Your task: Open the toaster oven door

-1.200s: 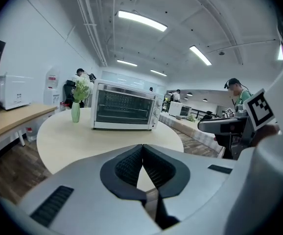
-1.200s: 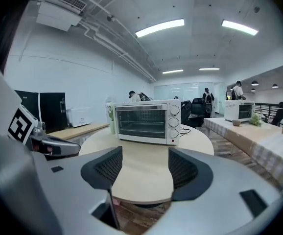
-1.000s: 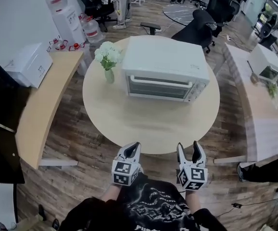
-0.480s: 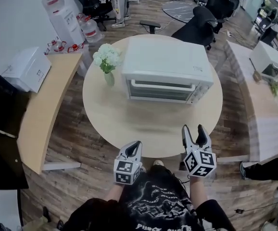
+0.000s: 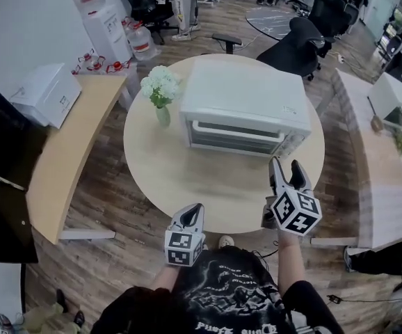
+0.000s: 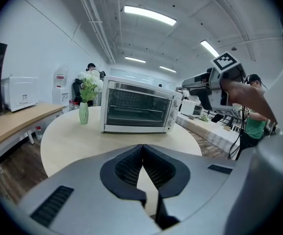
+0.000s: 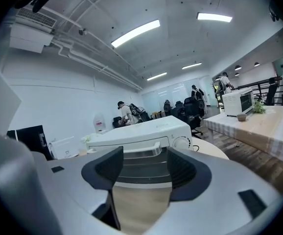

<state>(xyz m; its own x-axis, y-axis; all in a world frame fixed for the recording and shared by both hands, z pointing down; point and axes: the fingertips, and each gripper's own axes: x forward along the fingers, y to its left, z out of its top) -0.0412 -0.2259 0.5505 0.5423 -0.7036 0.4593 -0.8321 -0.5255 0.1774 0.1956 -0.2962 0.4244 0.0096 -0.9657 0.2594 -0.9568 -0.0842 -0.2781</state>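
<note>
The toaster oven (image 5: 246, 106) stands a little above the frame's centre in the head view, toward the back of a round table (image 5: 166, 179), with its door (image 5: 234, 141) shut and a vase of white flowers (image 5: 161, 92) just to its left. The left gripper (image 5: 193, 213) hangs low at bottom centre, off the table's near edge; its own view shows the jaws pressed together on nothing. That view also shows the oven's glass front and the rack behind it, which the head view gives only steeply from above. The right gripper (image 5: 288, 168) is over the table's lower-right rim, well apart from the oven. Its view shows the jaws spread with nothing in them, the door handle (image 7: 127, 148) framed between them and a knob (image 7: 181, 142) to the right.
</note>
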